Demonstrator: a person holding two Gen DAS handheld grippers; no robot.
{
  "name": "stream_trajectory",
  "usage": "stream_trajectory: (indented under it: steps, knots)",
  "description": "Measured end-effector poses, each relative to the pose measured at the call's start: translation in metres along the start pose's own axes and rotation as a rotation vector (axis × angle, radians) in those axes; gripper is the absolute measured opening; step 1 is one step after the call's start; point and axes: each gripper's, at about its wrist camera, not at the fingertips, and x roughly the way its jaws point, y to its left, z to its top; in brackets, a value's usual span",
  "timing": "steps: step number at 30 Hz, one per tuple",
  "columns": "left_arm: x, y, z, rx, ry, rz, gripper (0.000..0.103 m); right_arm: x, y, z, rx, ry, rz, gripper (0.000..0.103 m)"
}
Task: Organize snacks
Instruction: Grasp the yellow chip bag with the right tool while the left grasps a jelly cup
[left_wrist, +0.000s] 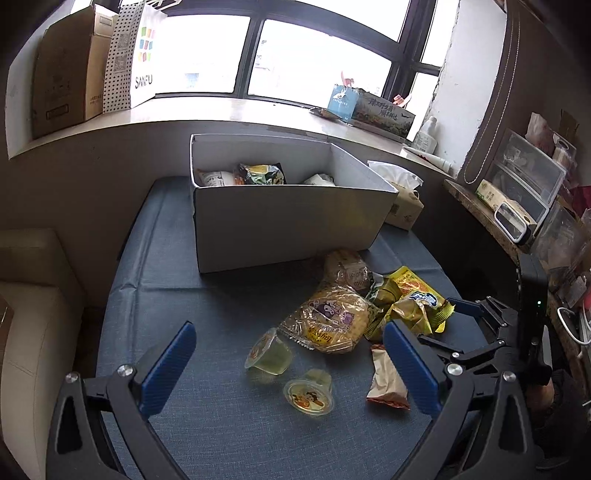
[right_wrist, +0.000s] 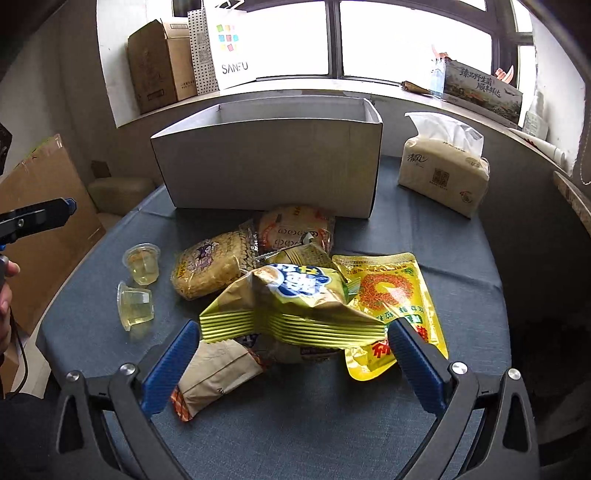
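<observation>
A white cardboard box (left_wrist: 288, 225) (right_wrist: 269, 162) stands at the back of the blue-clothed table and holds a few snack packs (left_wrist: 260, 174). A pile of snack bags lies in front of it: a green chip bag (right_wrist: 295, 295), a yellow pouch (right_wrist: 391, 295), round cracker packs (left_wrist: 328, 321) (right_wrist: 207, 266) and a beige wrapper (left_wrist: 386, 376) (right_wrist: 214, 373). Two jelly cups (left_wrist: 269, 350) (left_wrist: 310, 395) (right_wrist: 142, 264) lie to the left. My left gripper (left_wrist: 290, 360) is open above the cups. My right gripper (right_wrist: 293, 354) is open around the near end of the chip bag, not closed on it.
A tissue pack (right_wrist: 443, 173) (left_wrist: 402, 195) stands right of the box. The windowsill behind carries cardboard boxes (left_wrist: 66, 74), a white shopping bag (right_wrist: 229, 48) and a gift box (right_wrist: 480, 92). Cluttered shelves (left_wrist: 528, 184) are on the right. A beige seat (left_wrist: 29, 314) is on the left.
</observation>
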Motion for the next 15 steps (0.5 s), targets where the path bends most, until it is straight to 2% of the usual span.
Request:
stream_trajectory:
  steps: [2, 5, 7, 8, 10, 15]
  knots:
    - [-0.001, 0.002, 0.0, -0.008, -0.002, -0.003, 0.103, 0.017, 0.002, 0.004, -0.012, 0.044, -0.045, 0.103]
    - [-0.001, 0.005, -0.003, -0.013, 0.003, 0.001, 0.103, 0.029, 0.0, 0.008, 0.004, 0.049, -0.009, 0.101]
    - [0.002, 0.007, -0.005, -0.016, 0.013, 0.002, 0.103, 0.031, -0.005, 0.009, 0.037, 0.039, 0.023, 0.09]
    - [0.003, 0.007, -0.007, -0.017, 0.018, 0.002, 0.103, 0.027, -0.007, 0.01, 0.059, 0.019, 0.027, 0.074]
    - [0.008, 0.008, -0.011, -0.017, 0.034, 0.002, 0.103, 0.019, -0.012, 0.01, 0.083, -0.006, 0.029, 0.064]
    - [0.025, 0.01, -0.021, -0.011, 0.088, -0.005, 0.103, 0.002, -0.027, 0.005, 0.154, -0.026, 0.069, 0.06]
